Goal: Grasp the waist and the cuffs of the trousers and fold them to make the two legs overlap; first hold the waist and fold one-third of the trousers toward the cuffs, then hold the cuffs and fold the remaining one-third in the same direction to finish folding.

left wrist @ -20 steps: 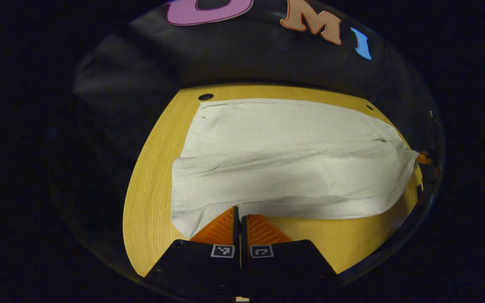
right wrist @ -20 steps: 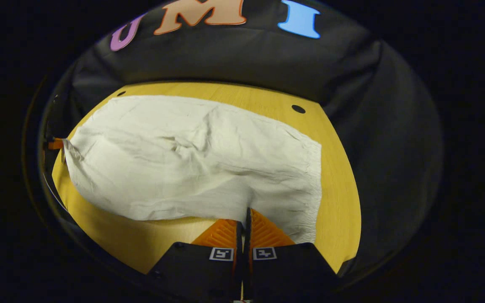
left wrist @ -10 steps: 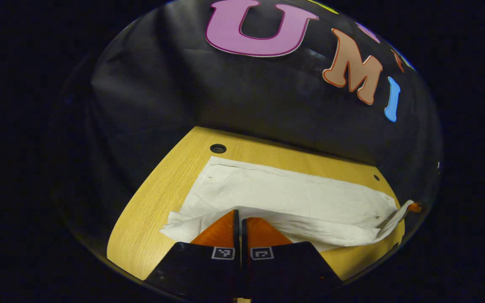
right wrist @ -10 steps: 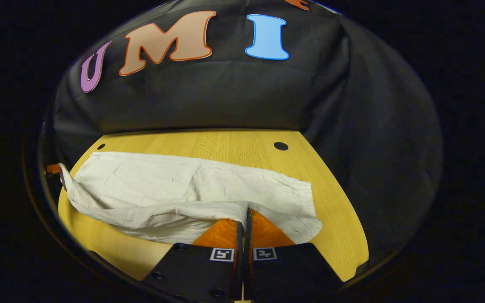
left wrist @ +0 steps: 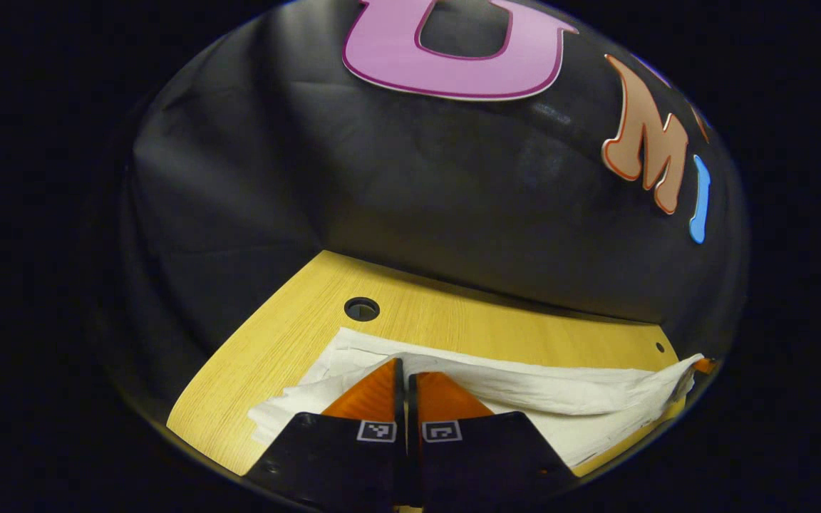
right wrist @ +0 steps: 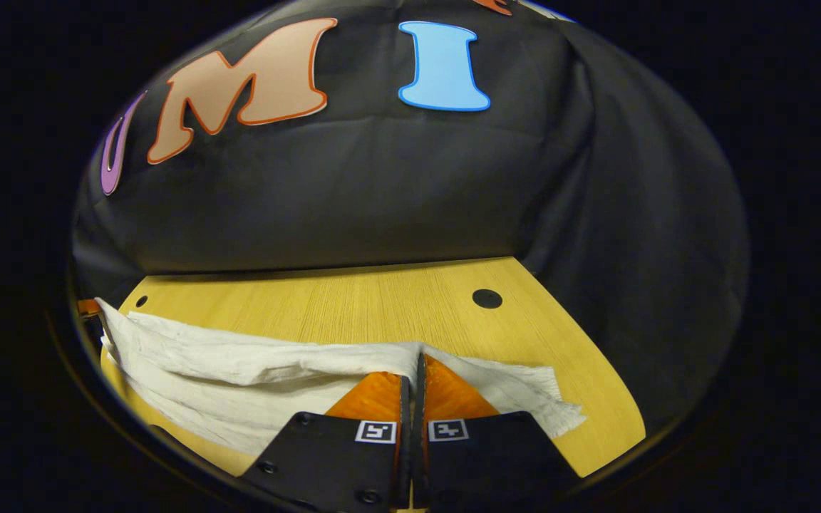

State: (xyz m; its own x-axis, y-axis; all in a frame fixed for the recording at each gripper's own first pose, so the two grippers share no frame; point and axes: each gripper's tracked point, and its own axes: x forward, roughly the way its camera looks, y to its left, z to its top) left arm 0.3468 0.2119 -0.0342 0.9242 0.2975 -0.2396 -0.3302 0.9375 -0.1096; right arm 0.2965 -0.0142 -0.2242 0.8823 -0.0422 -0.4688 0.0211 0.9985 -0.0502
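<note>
Black cloth backs a wooden bench [left wrist: 289, 342] where pale trousers [left wrist: 567, 392] lie, near edge lifted over the far one. Likely the leg-over-leg fold; next, lower and release. Left tool [left wrist: 402, 365] and right tool [right wrist: 414, 360] are each pressed together, pinching the raised edge.

Ahead of me the light wood tabletop [left wrist: 453, 320] runs back to the black cloth wall [left wrist: 417, 185], which hangs creased just behind its far edge, with round holes [right wrist: 487, 298] in the tabletop near that edge, dim light overall.
</note>
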